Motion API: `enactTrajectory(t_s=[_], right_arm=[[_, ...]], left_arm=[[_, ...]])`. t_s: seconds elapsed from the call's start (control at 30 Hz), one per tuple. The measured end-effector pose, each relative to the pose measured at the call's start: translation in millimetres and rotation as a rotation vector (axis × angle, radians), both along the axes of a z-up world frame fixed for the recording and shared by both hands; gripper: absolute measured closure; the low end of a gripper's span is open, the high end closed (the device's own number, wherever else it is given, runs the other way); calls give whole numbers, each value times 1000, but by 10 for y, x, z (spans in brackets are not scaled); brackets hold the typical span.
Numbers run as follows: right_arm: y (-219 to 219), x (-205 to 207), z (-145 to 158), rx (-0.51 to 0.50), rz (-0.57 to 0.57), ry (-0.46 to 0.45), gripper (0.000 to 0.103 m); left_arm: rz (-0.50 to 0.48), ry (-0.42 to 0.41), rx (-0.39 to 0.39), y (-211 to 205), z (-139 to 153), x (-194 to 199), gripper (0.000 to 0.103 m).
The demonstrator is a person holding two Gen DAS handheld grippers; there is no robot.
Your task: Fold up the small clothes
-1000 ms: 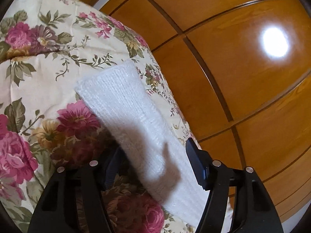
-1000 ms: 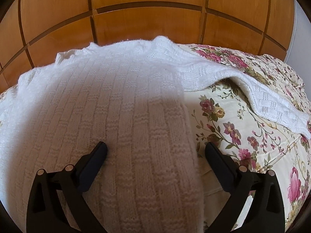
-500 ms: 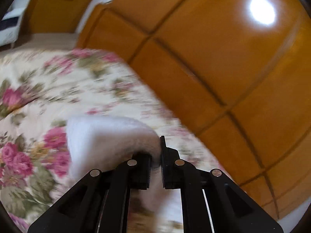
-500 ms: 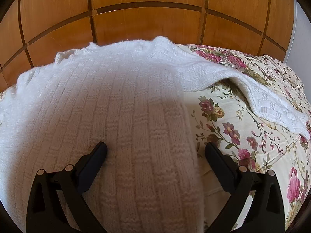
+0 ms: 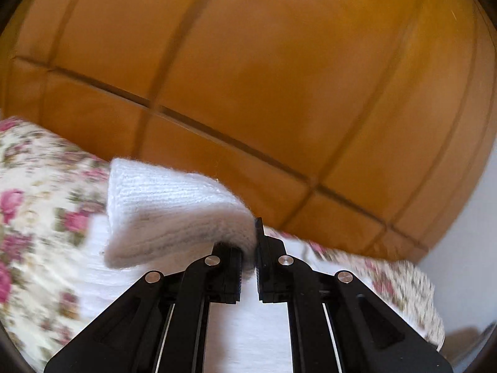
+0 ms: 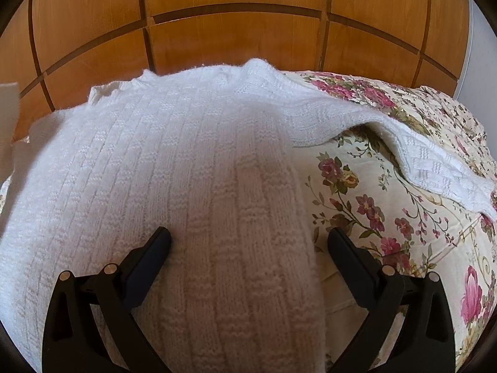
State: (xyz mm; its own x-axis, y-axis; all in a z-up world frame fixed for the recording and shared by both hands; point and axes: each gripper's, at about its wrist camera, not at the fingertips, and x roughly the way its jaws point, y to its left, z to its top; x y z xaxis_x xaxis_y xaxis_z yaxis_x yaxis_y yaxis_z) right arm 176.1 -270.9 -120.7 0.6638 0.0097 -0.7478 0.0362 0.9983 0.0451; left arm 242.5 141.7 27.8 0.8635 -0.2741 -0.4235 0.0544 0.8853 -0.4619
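Observation:
A white knitted sweater (image 6: 161,168) lies spread on a floral bedspread (image 6: 388,217). Its right sleeve (image 6: 435,168) stretches out to the right. My left gripper (image 5: 248,248) is shut on the cuff of the other sleeve (image 5: 174,205) and holds it lifted above the white body of the sweater (image 5: 248,326). My right gripper (image 6: 248,239) is open, its jaws wide apart over the sweater's right edge, holding nothing. The lifted sleeve end shows faintly at the far left of the right wrist view (image 6: 9,108).
A wooden panelled headboard or wall (image 6: 236,31) rises right behind the bed, also in the left wrist view (image 5: 279,77). The bedspread (image 5: 37,217) extends to the left and right of the sweater. A pale wall (image 5: 466,264) is at the far right.
My left gripper closed on the sleeve cuff, lifted it off the bedspread and swung it over toward the sweater's body. The right gripper has stayed still and open.

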Motion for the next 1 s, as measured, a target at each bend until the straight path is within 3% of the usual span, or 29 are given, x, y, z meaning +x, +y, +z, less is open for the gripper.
enactTrajectory(t_s=[0.37, 0.6, 0.63, 0.7, 0.73, 0.77, 0.9, 1.0], right_arm=[[6, 7, 6, 1, 1, 0, 2], [7, 6, 8, 1, 0, 0, 2], [7, 4, 8, 2, 0, 0, 2], [6, 4, 8, 2, 1, 0, 2], [3, 5, 10, 1, 0, 0, 2], [6, 3, 10, 1, 0, 0, 2], [6, 3, 10, 1, 0, 1, 2], [7, 3, 11, 1, 1, 0, 2]], left_arm=[[-154, 107, 86, -1337, -410, 420, 97], [-239, 171, 136, -1749, -745, 555, 97], [-259, 174, 154, -1815, -792, 554, 95], [-330, 180, 186, -1936, -876, 517, 73], [-365, 178, 189, -1967, -888, 497, 52], [-419, 158, 187, -2017, -890, 428, 41], [-546, 79, 177, -2096, -822, 156, 32], [-546, 25, 171, -1991, -760, -27, 29]])
